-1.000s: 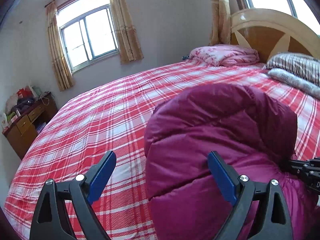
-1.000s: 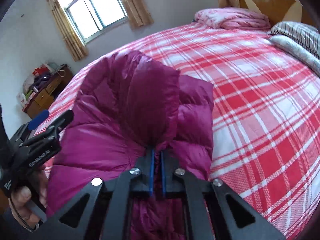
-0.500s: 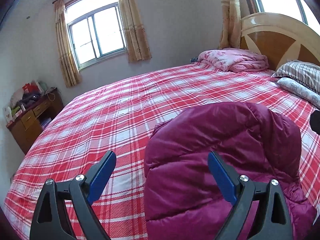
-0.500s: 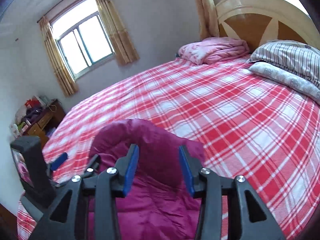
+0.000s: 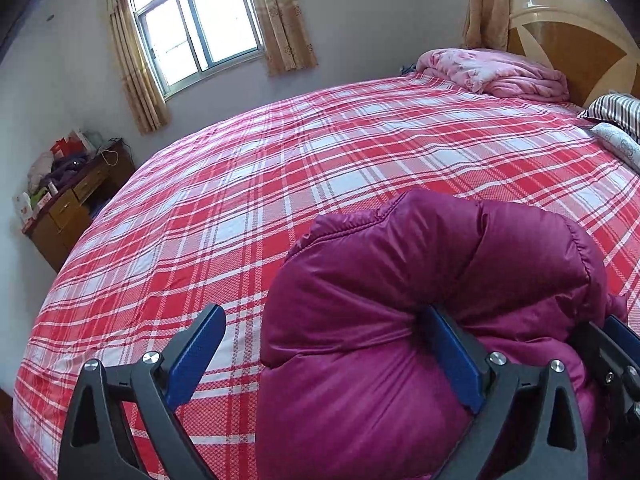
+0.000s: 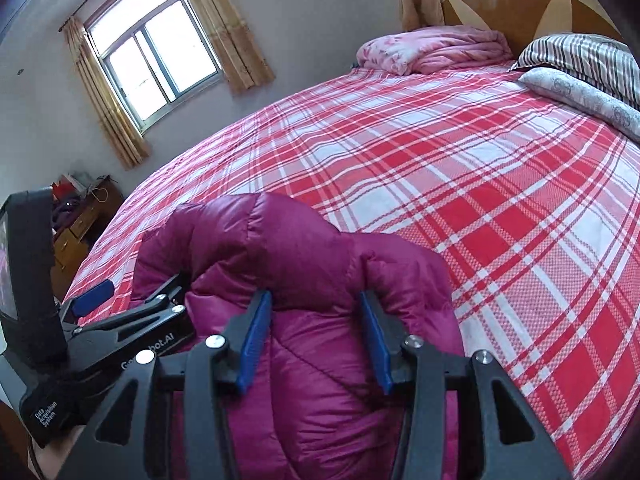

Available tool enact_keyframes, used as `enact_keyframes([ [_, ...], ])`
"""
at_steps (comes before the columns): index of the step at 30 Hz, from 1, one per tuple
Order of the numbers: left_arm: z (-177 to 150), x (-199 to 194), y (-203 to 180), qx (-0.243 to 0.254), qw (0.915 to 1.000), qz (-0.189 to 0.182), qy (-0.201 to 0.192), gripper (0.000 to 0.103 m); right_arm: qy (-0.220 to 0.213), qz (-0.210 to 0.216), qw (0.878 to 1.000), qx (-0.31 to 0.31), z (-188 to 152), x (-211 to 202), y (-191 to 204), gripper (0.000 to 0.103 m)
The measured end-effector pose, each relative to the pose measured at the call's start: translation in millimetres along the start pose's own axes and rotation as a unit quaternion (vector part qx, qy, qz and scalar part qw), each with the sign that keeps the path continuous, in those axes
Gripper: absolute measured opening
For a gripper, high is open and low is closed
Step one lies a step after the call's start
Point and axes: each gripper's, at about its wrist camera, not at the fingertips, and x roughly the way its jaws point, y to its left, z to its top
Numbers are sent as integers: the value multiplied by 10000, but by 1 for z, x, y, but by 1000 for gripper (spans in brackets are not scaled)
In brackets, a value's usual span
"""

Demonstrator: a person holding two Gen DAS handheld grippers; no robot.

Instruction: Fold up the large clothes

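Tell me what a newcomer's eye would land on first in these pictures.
First the puffy magenta down jacket, bundled on the near part of the bed just in front of both grippers. Next the red and white plaid bedspread that fills most of each view. Last the bright curtained window on the far wall.

You have one magenta puffer jacket (image 5: 420, 300), one plaid bed (image 5: 280, 168), two grippers, one pink quilt (image 5: 496, 72), one wooden desk (image 5: 76, 208).

Magenta puffer jacket (image 5: 420, 280), bunched on bed
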Motion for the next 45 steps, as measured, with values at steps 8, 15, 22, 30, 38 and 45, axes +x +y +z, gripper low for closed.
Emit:
enact_keyframes([
  [8,-4,20,3,-152,9991,-223,319,102,144,-82,9999,-9,-5,10,-2,49],
  [15,-8,27,2,-159,9984,-300,449,102,291,-155,9995,19,-5,17,-4,50],
  [22,-9,31,2,-153,9981,-321,508,102,408,-323,9986,-77,-5,23,-2,51],
  [30,-9,35,1,-116,9977,-329,579,102,477,-416,9979,-122,-6,27,-1,53],
  [38,-9,35,1,-111,9977,-329,582,102,512,-512,9972,-170,-6,30,1,53],
  [45,-9,36,1,-112,9977,-328,582,102,554,-624,9962,-254,-6,33,4,54],
])
